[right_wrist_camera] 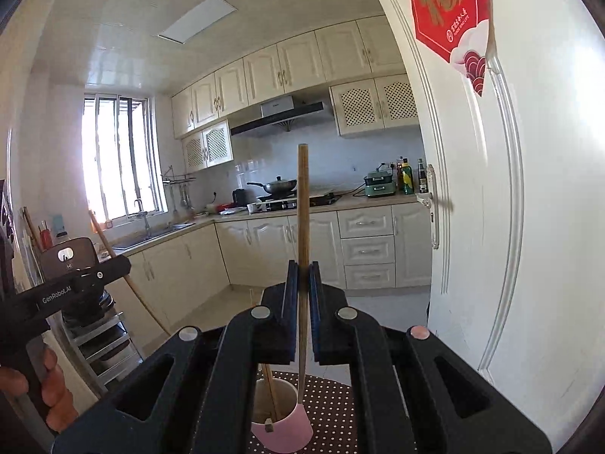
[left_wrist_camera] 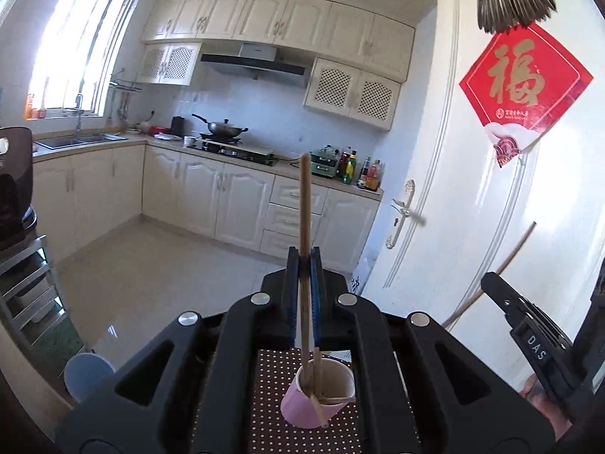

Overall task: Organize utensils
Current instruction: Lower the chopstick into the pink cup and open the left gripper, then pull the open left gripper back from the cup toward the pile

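Bottom centre of both views: pink cup (left_wrist_camera: 317,397) on a dotted mat (left_wrist_camera: 272,427), a few chopsticks already inside. Left gripper (left_wrist_camera: 304,261) has its fingers pinching a chopstick (left_wrist_camera: 304,204) upright, lower end apparently in the cup. Right gripper (right_wrist_camera: 302,272) likewise pinches its own chopstick (right_wrist_camera: 302,204) upright; whether that tip sits inside the rim or just outside it, I cannot tell.

To do it well: centre each tip over the cup mouth, lower straight, don't nudge the cup, release one at a time.

Far: kitchen counter (left_wrist_camera: 249,151), white door (left_wrist_camera: 491,189) at right.
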